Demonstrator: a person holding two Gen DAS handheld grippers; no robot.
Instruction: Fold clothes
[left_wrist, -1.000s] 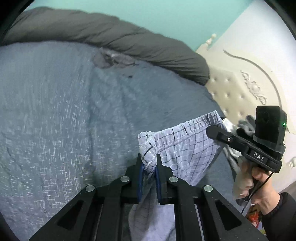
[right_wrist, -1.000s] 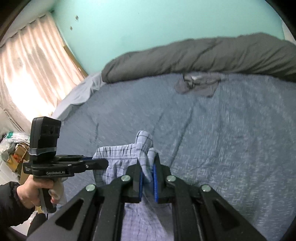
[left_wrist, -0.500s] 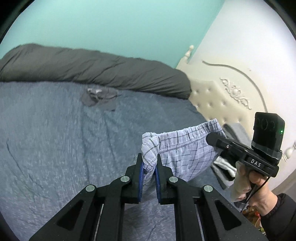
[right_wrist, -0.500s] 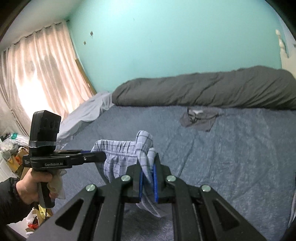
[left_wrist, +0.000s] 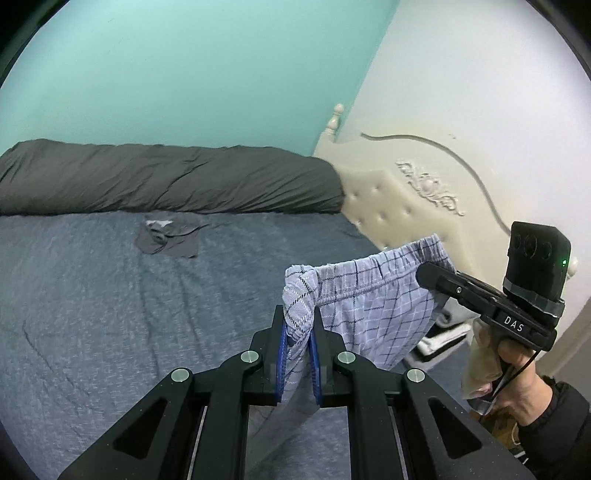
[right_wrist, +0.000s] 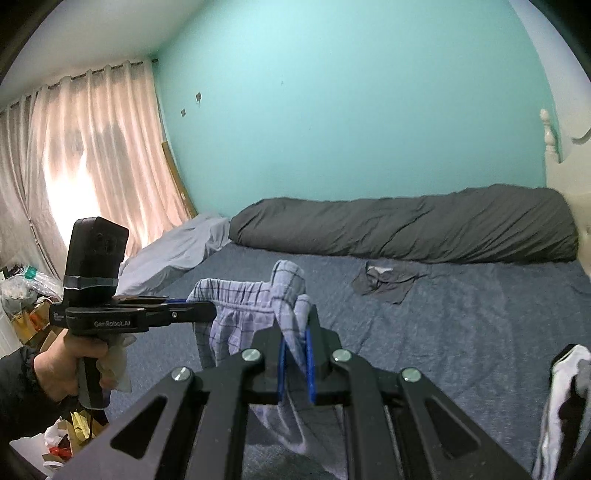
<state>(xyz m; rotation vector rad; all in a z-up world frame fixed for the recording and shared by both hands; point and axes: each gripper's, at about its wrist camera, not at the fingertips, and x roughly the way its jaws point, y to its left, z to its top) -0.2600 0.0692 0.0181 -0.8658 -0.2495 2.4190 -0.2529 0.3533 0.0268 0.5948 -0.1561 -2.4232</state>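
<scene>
Shorts: plaid boxer shorts (left_wrist: 373, 302) hang above the bed (left_wrist: 110, 314), waistband stretched.
Left gripper (left_wrist: 297, 328): clenched on one waistband corner.
Right gripper (right_wrist: 293, 332): clenched on the other.
Room: bare bedspread; grey garment (right_wrist: 384, 282) near the dark duvet (right_wrist: 406, 229).
Writing: "DAS", "GenRobot.AI".

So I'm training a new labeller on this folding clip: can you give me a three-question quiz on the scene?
1. True or false: the checked shorts lie flat on the bed.
2. Which holds the shorts? A left gripper only; B right gripper only; C both.
3. What lies on the bed near the dark duvet?

Key: 1 false, they hang in the air; 2 C; 3 a crumpled grey garment.
</scene>
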